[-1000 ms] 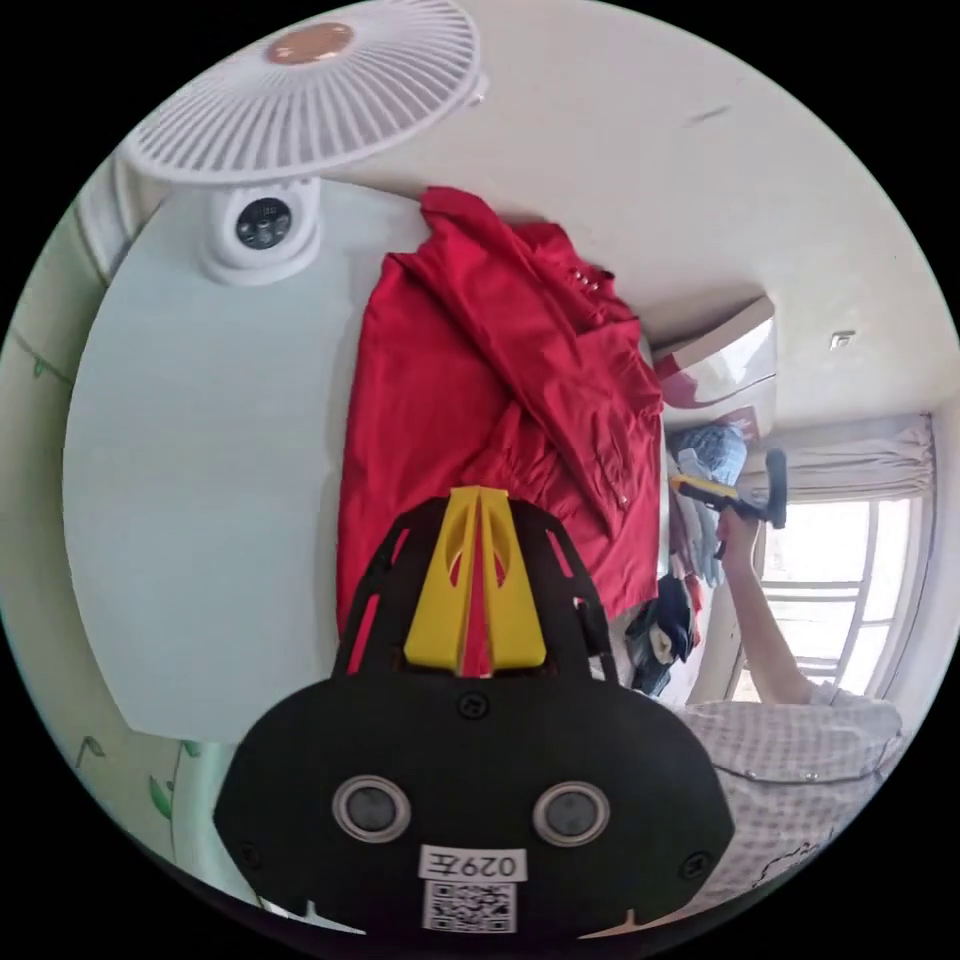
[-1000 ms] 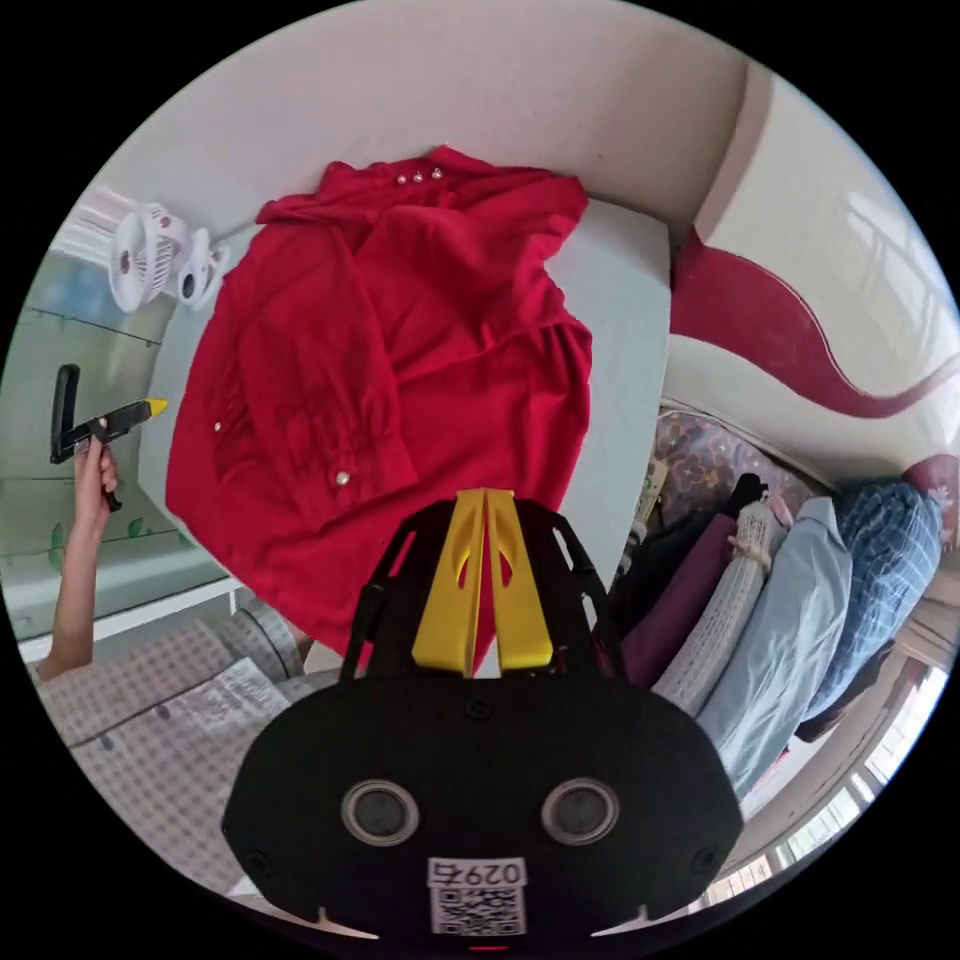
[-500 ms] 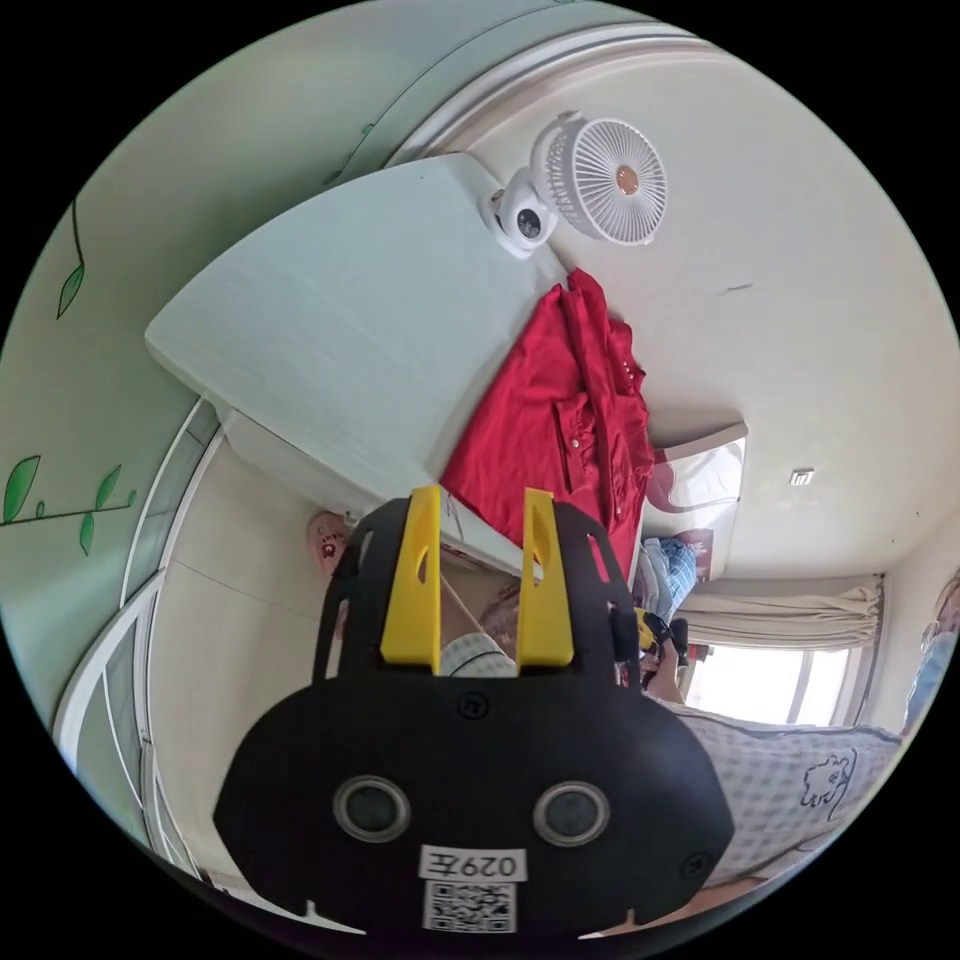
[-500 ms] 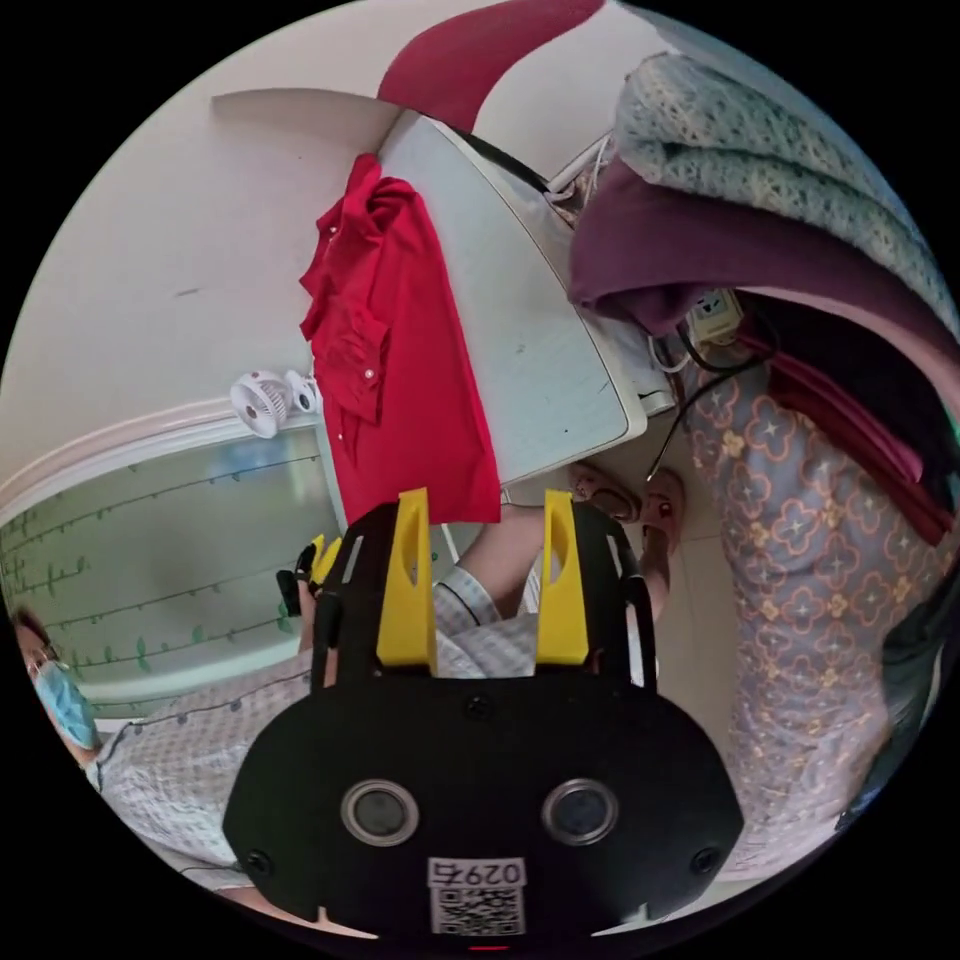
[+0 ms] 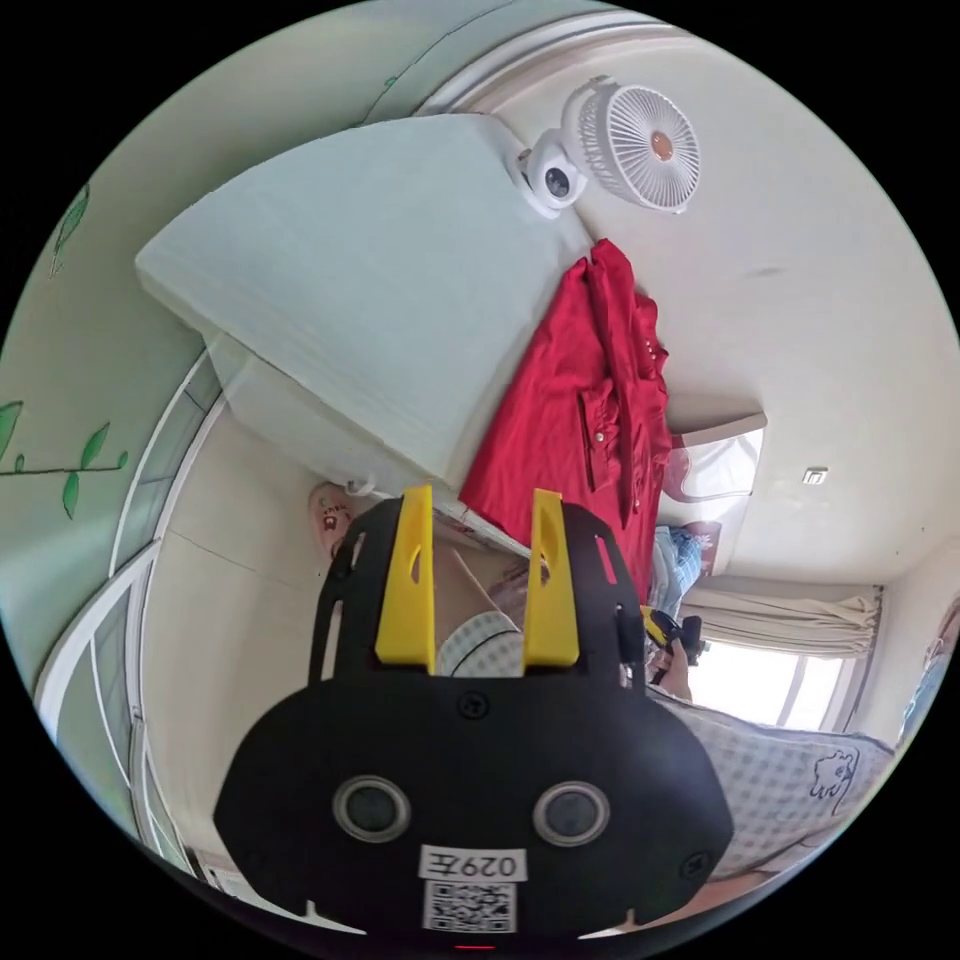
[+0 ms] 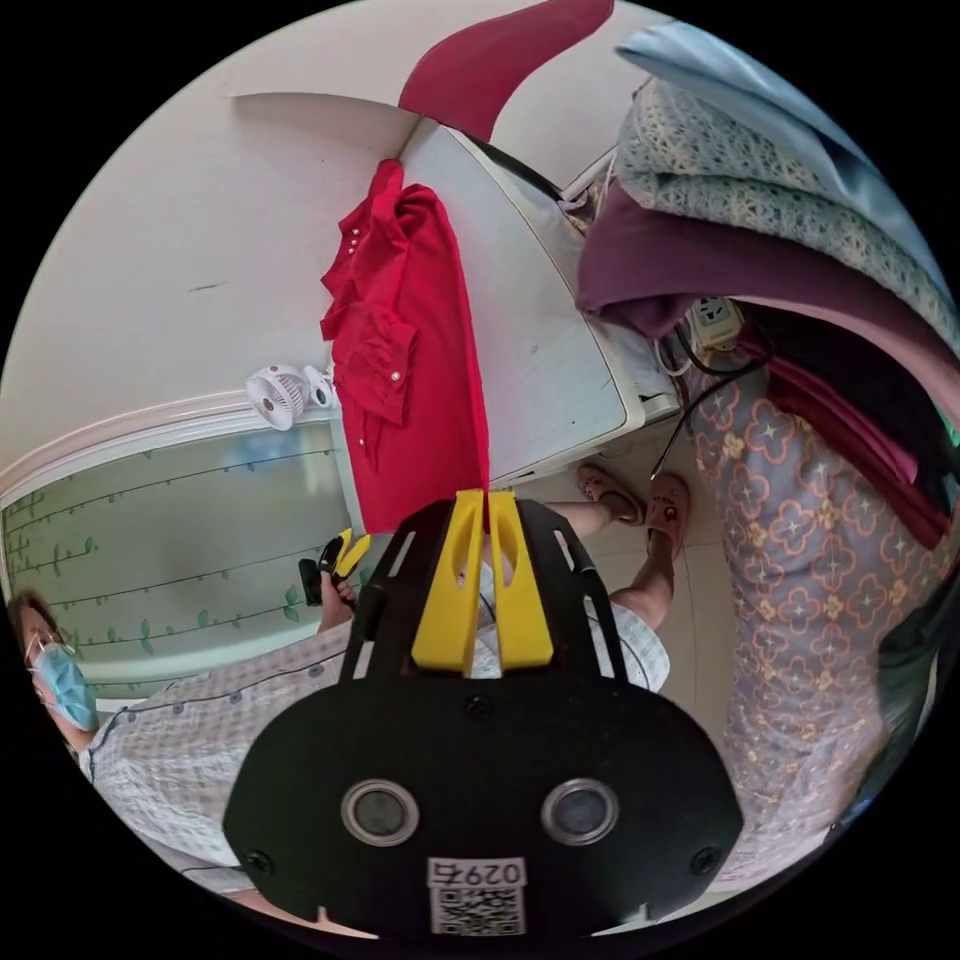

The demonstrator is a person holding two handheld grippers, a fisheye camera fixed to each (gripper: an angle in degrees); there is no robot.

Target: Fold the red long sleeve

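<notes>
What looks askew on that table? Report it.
The red long sleeve lies rumpled at the collar, one sleeve folded across it, and its hem hangs over the edge of the table instead of lying flat.

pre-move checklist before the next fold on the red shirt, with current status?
1. Left gripper open and free of cloth: ok, its jaws stand apart with nothing between them.
2. Right gripper closed: ok, jaws together. Whether they pinch the shirt's hanging corner: cannot tell.
3. Red shirt lying on the table: ok, though its near edge hangs over the table's edge.
4. Sleeves folded in over the body: ok, a buttoned cuff lies on top.
5. Fan apart from the shirt: ok, it stands at the far corner.
6. Shirt free of wrinkles: not ok, bunched at the collar end.
</notes>
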